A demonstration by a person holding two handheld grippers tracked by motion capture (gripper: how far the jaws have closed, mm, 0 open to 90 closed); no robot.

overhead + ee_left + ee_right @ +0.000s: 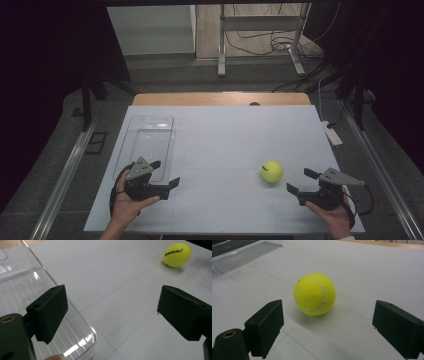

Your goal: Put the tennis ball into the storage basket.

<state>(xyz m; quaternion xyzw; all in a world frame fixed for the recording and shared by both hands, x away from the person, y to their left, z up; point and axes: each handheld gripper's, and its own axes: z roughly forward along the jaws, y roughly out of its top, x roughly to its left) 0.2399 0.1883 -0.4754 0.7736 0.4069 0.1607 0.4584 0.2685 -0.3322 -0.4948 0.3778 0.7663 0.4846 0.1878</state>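
A yellow tennis ball [271,171] rests on the white table top, right of centre. In the right gripper view the ball [315,294] lies a short way beyond the jaws and touches neither. My right gripper [301,181] stands open at the front right and points left toward the ball. At the front left my left gripper [165,173] is open with nothing between its jaws, beside the near end of a clear plastic tray [148,145]. The left gripper view has the tray [22,287] on its left and the ball [177,254] far off at its upper right.
The white sheet [225,145] covers a wooden table whose far edge [220,98] shows behind it. A white power strip [332,133] lies by the table's right edge. Metal frame legs and cables stand on the floor beyond.
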